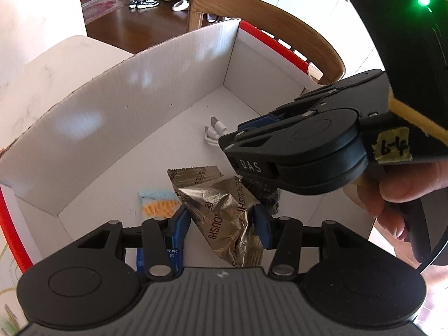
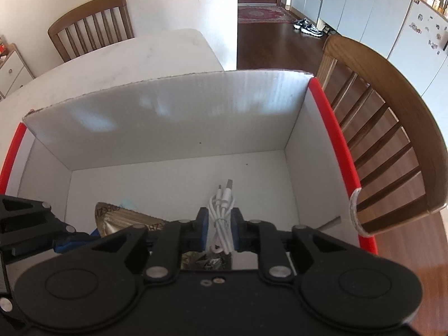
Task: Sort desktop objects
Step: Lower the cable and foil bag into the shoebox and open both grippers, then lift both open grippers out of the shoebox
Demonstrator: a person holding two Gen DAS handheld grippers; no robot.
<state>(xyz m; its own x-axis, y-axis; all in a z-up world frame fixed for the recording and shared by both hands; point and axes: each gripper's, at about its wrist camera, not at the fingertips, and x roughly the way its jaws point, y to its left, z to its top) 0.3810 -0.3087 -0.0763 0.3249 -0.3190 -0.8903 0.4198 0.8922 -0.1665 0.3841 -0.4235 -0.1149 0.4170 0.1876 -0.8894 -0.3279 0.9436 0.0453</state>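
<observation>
Sorting well underway: left hand-held gripper (image 1: 221, 221) clamps gold snack packet (image 1: 224, 212) over box (image 1: 117, 103); right hand-held gripper (image 2: 219, 231), narrow, pads flanking white cable (image 2: 221, 210); orange packet (image 1: 158, 205) at packet's 9 o'clock.

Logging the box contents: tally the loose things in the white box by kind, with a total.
Gold foil packet: 1
White USB cable bundle: 1
Small clear bag with orange pieces: 1
Dark crinkled wrapper: 1, partly hidden
Total: 4, all within the white box.
</observation>
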